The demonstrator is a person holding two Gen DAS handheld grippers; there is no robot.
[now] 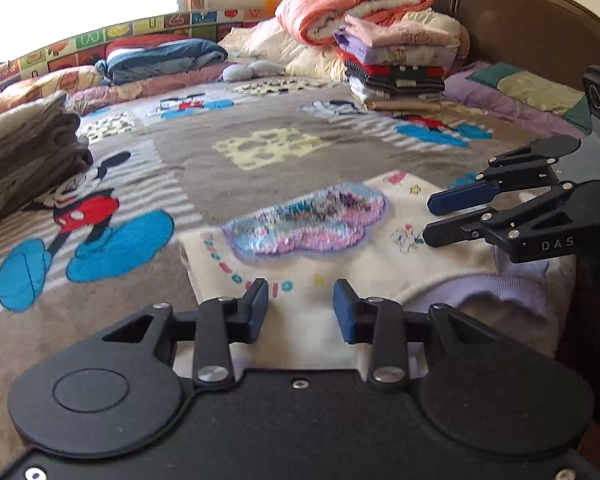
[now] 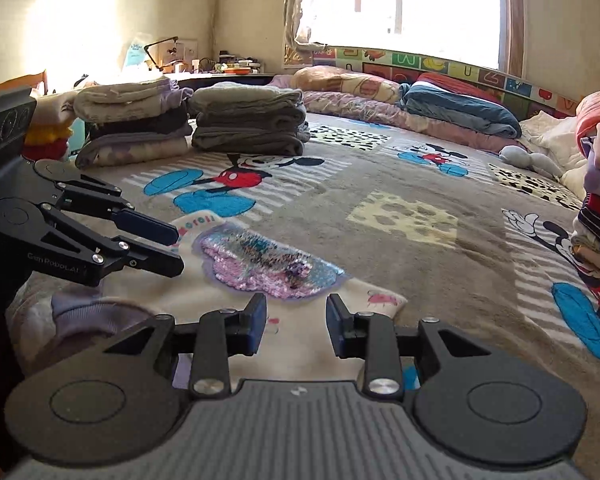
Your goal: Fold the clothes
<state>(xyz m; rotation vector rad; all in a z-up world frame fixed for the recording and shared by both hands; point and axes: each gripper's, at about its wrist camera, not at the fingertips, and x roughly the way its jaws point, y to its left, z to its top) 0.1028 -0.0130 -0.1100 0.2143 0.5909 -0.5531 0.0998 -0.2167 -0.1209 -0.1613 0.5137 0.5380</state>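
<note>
A cream sweater (image 1: 312, 272) with a sequin patch (image 1: 304, 224) and a lilac collar (image 1: 500, 292) lies flat on the Mickey Mouse blanket (image 1: 220, 120). My left gripper (image 1: 300, 300) hovers low over the sweater's near left part, jaws open, cloth visible beneath the gap and not pinched. My right gripper (image 1: 432, 216) comes in from the right over the sweater's right side. In the right wrist view the right gripper (image 2: 296, 316) is open above the sweater (image 2: 160, 292), beside the sequin patch (image 2: 260, 264). The left gripper (image 2: 172, 248) stands at the left.
A tall stack of folded clothes (image 1: 396, 64) stands by the dark headboard (image 1: 520, 20). A brown folded pile (image 1: 28, 152) lies at the left. Two grey folded stacks (image 2: 248, 120) sit by the bed's far side, a desk (image 2: 220, 70) behind. Rolled quilts (image 2: 460, 108) line the window wall.
</note>
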